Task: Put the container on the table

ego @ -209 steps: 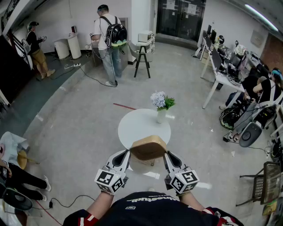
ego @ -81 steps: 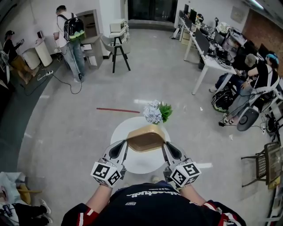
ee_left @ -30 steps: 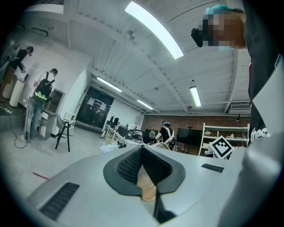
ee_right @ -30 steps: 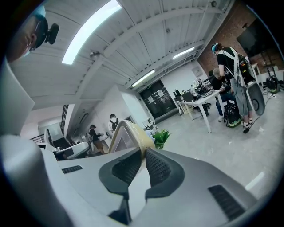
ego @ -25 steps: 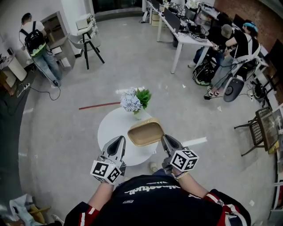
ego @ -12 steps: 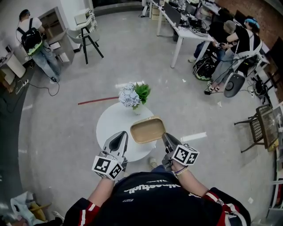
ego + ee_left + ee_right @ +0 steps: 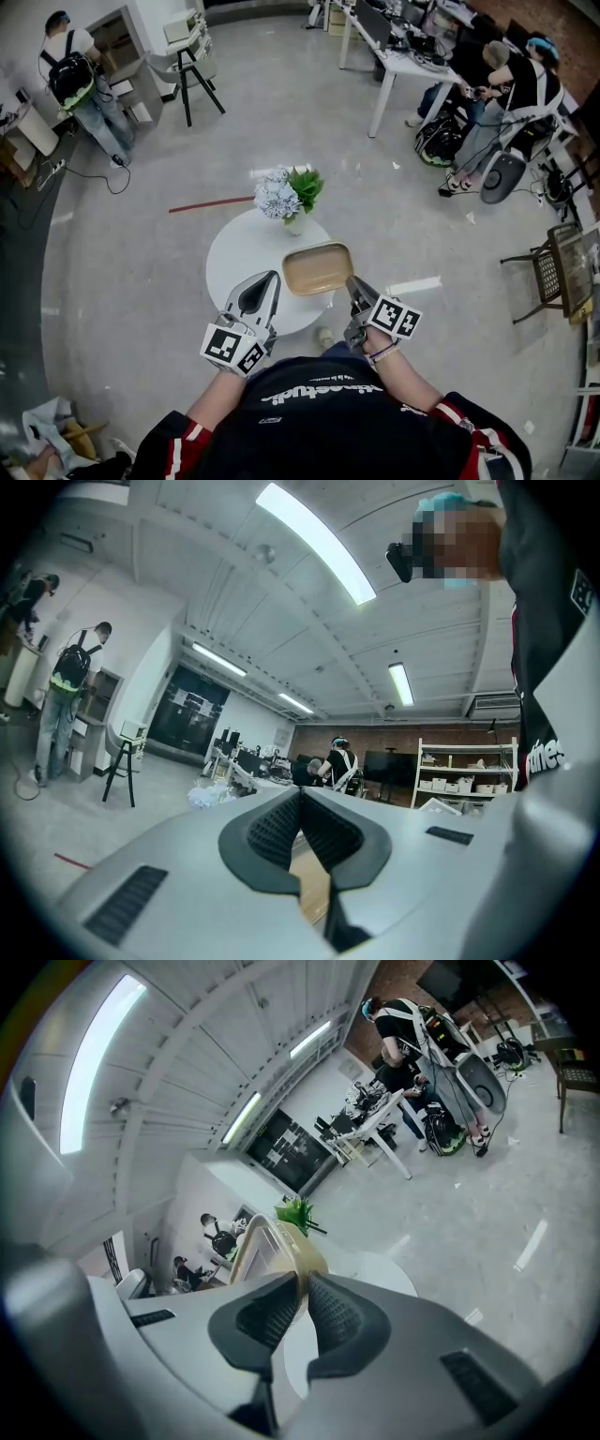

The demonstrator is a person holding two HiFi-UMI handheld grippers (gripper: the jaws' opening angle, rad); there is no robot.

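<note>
The container (image 7: 317,266) is a shallow tan wooden tray, held over the right part of the round white table (image 7: 242,261). My right gripper (image 7: 352,282) is shut on the tray's near right rim. In the right gripper view that rim (image 7: 272,1239) stands pinched between the pads of the right gripper (image 7: 302,1283). My left gripper (image 7: 271,278) hovers left of the tray and apart from it. Its jaws meet at the tip of the left gripper (image 7: 300,794) with nothing in them, and the tray (image 7: 314,892) shows behind them.
A vase of pale blue flowers and green leaves (image 7: 287,196) stands at the table's far edge. A red tape line (image 7: 210,203) marks the floor beyond. A stool (image 7: 193,81) and a person with a backpack (image 7: 73,77) stand far left, with desks and seated people (image 7: 487,89) far right.
The tray has come down and slightly right over the table, carried by the right gripper alone. The left gripper, which held its left rim seconds ago, has let go and stays beside it.
</note>
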